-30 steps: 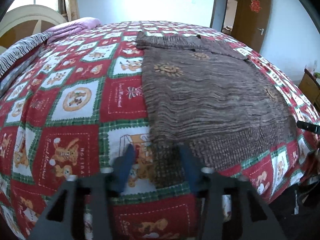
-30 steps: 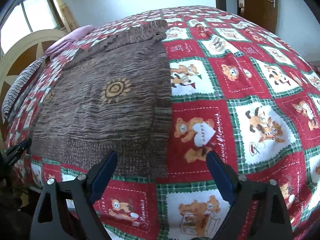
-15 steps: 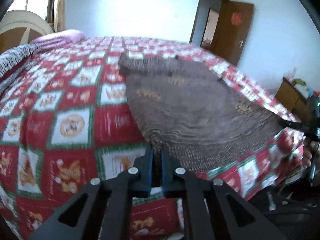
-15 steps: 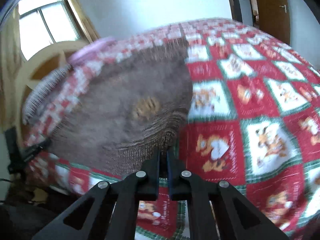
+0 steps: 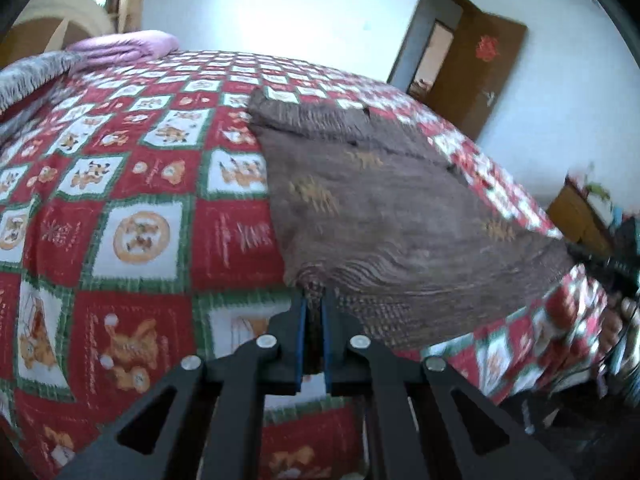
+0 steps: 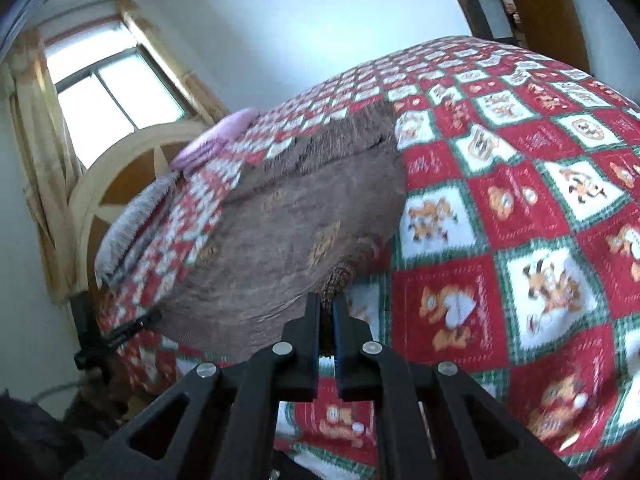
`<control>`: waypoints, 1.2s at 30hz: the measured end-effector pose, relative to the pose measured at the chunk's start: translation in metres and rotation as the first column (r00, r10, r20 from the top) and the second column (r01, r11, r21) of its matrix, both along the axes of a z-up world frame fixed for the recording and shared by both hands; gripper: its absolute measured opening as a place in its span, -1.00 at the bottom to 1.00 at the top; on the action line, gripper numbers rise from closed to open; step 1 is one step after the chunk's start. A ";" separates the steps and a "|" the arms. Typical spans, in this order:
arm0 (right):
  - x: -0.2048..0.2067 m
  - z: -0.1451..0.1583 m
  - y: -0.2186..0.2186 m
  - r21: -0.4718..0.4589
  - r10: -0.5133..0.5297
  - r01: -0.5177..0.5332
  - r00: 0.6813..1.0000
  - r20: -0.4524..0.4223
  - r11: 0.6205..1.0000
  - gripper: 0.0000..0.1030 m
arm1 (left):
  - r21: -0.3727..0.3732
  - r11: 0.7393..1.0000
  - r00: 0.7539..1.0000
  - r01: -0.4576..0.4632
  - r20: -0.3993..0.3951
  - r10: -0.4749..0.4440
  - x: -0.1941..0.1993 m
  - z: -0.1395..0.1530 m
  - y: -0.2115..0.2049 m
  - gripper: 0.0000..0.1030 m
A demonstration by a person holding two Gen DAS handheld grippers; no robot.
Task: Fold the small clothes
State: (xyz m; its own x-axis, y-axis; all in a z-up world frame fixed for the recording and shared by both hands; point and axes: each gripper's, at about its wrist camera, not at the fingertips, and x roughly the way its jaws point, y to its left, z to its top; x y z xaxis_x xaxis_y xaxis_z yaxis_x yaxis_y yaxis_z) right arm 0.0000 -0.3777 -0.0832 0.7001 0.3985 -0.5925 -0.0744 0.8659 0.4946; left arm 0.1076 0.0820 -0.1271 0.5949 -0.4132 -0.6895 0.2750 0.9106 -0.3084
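Your left gripper (image 5: 314, 312) and right gripper (image 6: 327, 312) are each clamped on a hem corner of the brown striped knitted sweater (image 5: 400, 208), which fills mid-frame on the red-and-green checked teddy-bear quilt (image 5: 132, 184). Lifting stage of the fold; next, you likely carry both corners evenly toward the collar at upper frame.

Patchwork quilt (image 5: 132, 184), purple pillow (image 5: 124, 45), door (image 5: 476, 68)

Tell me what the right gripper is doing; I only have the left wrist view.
Observer: The right gripper is shut on the brown sweater, at its ribbed hem corner.
Operator: Report whether that corner is off the bed.
Observer: It looks lifted. The hem bunches up into the jaws, with a shadow on the quilt beneath, and the rest of the sweater lies flat.
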 end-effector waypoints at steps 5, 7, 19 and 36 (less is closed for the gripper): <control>0.031 0.029 -0.006 0.009 -0.024 0.024 0.998 0.066 1.000 -0.91 | -0.021 1.000 0.998 -0.006 0.060 0.007 0.033 0.026 -0.002 -0.87; 0.050 0.040 -0.005 -0.001 -0.025 0.025 0.996 0.089 1.000 -0.91 | -0.013 1.000 0.996 -0.012 0.087 0.013 0.051 0.036 -0.004 -0.87; 0.184 0.087 -0.008 -0.055 -0.033 0.042 0.988 0.152 0.998 -0.91 | 0.044 0.997 0.987 -0.065 0.152 0.057 0.179 0.070 -0.017 -0.87; 0.392 -0.038 -0.007 -0.277 -0.133 0.096 0.984 -0.121 0.956 -0.34 | 0.307 0.938 0.986 -0.162 0.019 0.164 0.318 -0.029 -0.063 -0.55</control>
